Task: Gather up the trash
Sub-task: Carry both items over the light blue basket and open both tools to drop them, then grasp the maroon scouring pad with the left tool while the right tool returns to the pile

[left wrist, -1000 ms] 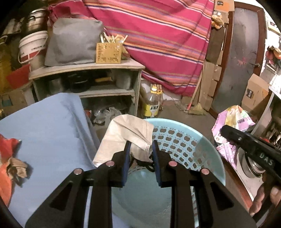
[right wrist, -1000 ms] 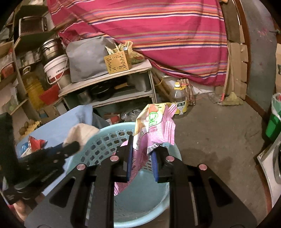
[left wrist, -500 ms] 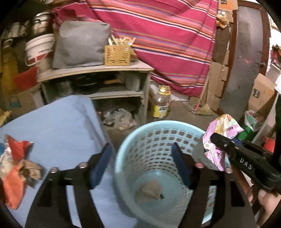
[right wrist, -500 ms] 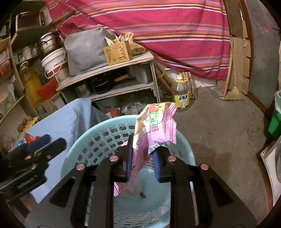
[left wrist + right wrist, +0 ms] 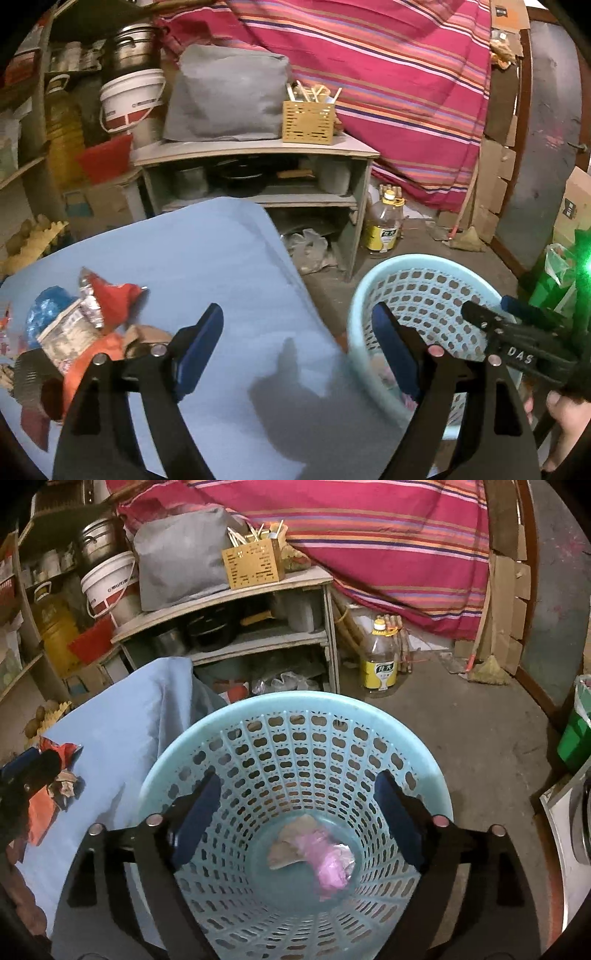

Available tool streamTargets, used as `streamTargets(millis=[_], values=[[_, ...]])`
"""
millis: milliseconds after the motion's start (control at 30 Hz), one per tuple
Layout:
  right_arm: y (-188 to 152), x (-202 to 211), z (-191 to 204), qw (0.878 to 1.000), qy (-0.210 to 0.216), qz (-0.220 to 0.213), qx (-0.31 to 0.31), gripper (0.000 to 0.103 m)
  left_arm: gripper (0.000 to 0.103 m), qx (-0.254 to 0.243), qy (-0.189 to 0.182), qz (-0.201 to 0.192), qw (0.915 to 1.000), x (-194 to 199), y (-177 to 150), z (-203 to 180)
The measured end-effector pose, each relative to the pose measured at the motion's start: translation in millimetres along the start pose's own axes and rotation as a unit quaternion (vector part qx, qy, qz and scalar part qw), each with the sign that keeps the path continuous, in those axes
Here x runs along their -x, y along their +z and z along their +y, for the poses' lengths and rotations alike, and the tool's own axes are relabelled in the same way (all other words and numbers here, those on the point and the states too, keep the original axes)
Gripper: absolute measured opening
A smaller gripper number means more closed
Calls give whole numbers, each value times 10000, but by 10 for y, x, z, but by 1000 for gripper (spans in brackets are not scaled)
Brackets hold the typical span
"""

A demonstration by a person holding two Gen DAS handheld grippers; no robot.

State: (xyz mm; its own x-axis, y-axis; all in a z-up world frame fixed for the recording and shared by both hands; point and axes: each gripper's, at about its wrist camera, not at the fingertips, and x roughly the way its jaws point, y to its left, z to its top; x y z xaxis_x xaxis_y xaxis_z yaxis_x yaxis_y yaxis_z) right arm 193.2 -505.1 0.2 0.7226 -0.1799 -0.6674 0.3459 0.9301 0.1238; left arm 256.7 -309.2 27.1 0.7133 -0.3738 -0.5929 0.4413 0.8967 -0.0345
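- Both pieces of trash that were pinched over the basket [image 5: 295, 716] a second ago now lie at its bottom: a pink wrapper [image 5: 330, 864] and a beige scrap of paper [image 5: 291, 840], touching each other.
- Jaws of the right hand-held gripper [image 5: 301, 819] have just been opening; they stand wide apart with nothing between them, straight above the basket's mouth, so the wrapper counts as dropped.
- Since the earlier frames the left hand-held gripper [image 5: 297, 354] has swung away from the basket toward the blue tabletop [image 5: 207, 258]; the basket now sits ahead of its right finger and partly behind it.
- Its jaws have also just been opening and are spread wide, released, touching nothing; only bare blue cloth shows between the fingers.
- Remaining trash lies on the tabletop ahead and to the left of the left hand-held gripper: a red wrapper [image 5: 110, 291], a crinkled blue piece [image 5: 48, 310], a pale printed packet [image 5: 70, 332] and some orange and brown scraps near the left finger.
- Judging by this, two items are binned and the pile is next; the left hand-held gripper is nearer to it, while the right one hangs over the basket.
- From the right wrist view, the left hand-held gripper's dark tip appears at the far left beside the same pile.
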Motion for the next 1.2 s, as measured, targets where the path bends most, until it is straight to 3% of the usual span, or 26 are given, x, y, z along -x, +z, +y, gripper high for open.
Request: streamTargets(millis=[267, 533, 700, 1033, 1200], values=[[-80, 281, 245, 9995, 100, -280, -81, 98, 88, 39, 253, -98, 9996, 336, -154, 378], [-100, 409, 659, 9984, 3, -556, 43, 99, 89, 214, 604, -11, 9979, 631, -397, 1001], [-119, 424, 937, 9978, 203, -625, 22, 99, 94, 214, 1071, -28, 9940, 816, -616, 1504], [-131, 234, 1451, 9980, 455, -425, 64, 99, 95, 774, 1406, 364, 9864, 885, -1134, 2468], [-176, 122, 1753, 9972, 533, -337, 399, 99, 95, 933, 1492, 924, 9801, 743, -1384, 2782]])
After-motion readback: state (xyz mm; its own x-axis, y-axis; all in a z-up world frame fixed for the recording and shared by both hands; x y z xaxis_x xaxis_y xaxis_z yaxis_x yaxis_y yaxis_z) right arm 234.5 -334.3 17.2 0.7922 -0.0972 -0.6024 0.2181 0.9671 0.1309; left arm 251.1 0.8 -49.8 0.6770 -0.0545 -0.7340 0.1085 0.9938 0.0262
